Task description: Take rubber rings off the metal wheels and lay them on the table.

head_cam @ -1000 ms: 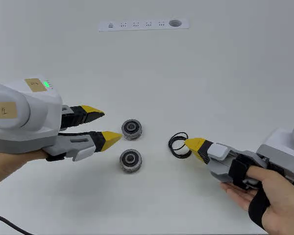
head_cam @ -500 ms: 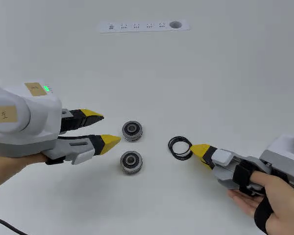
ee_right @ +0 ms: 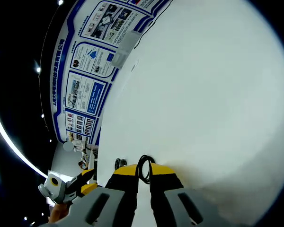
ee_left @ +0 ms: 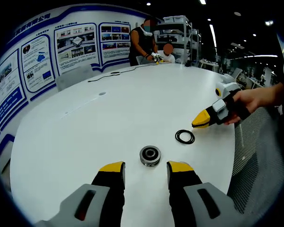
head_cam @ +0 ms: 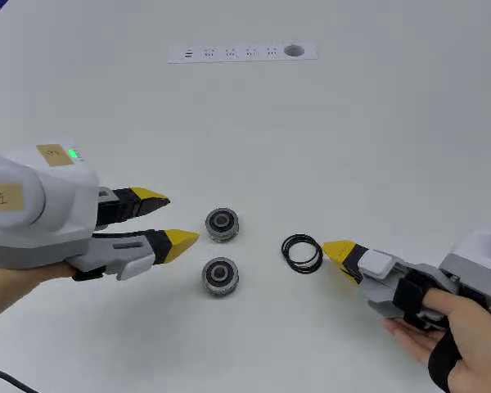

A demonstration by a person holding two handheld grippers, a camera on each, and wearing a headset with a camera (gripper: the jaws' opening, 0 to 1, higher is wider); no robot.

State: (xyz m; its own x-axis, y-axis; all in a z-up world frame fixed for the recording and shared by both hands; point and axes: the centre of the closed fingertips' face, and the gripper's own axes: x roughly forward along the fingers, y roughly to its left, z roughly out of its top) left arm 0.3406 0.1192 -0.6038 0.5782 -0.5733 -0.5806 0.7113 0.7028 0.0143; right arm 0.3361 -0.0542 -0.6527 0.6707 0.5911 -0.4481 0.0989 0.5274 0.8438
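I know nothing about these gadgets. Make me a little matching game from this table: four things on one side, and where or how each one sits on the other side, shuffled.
Things:
1. rubber rings
2. metal wheels
3. left gripper
4. power strip

Descriptions:
A. white, lying flat at the far side of the table
B. jaws open, aimed toward the wheels
C. black, lying just off the yellow tip of the right gripper
D. a pair in the middle, between the two grippers

Pairs: 1-C, 2-D, 3-B, 4-A.
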